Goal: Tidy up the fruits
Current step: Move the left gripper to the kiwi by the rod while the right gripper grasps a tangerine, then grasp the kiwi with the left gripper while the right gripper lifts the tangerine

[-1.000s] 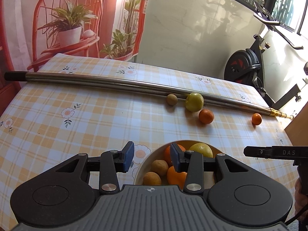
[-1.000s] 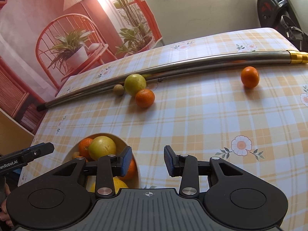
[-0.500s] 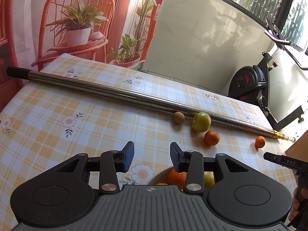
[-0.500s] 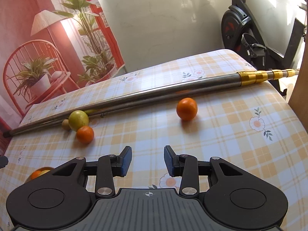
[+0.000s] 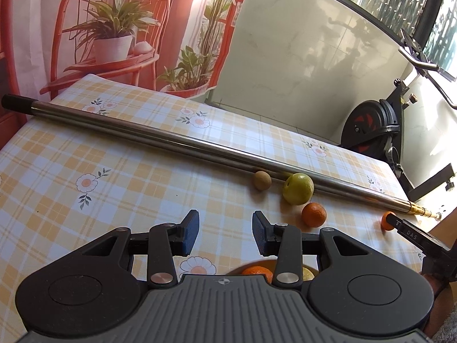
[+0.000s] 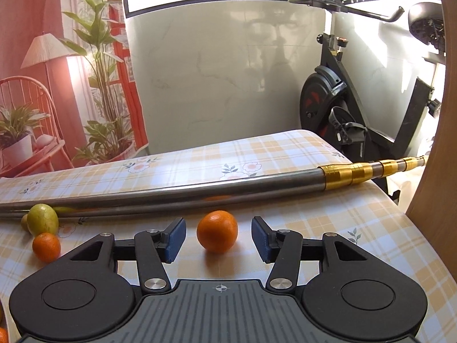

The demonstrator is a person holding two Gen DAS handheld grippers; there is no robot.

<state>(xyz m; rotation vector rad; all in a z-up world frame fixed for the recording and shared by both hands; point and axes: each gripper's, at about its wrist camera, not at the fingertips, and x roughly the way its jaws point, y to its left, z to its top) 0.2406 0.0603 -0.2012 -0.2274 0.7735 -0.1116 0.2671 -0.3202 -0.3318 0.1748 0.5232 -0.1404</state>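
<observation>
Our right gripper (image 6: 218, 240) is opening, and an orange (image 6: 217, 231) sits on the worktop (image 6: 357, 228) just past its blue pads, lined up with the gap, not touched. Behind the orange lies a long metal pole (image 6: 200, 193) with a gold end. Off to the left we see a smaller orange (image 6: 46, 247), a green fruit (image 6: 42, 219) and a little brown fruit (image 6: 24, 220) close together by the pole. Our left gripper (image 5: 225, 233) has its pads apart with nothing between them. Under it peeks a bowl (image 5: 267, 263) with an orange and a yellow fruit inside. Farther out, the same fruits rest near the pole.
</observation>
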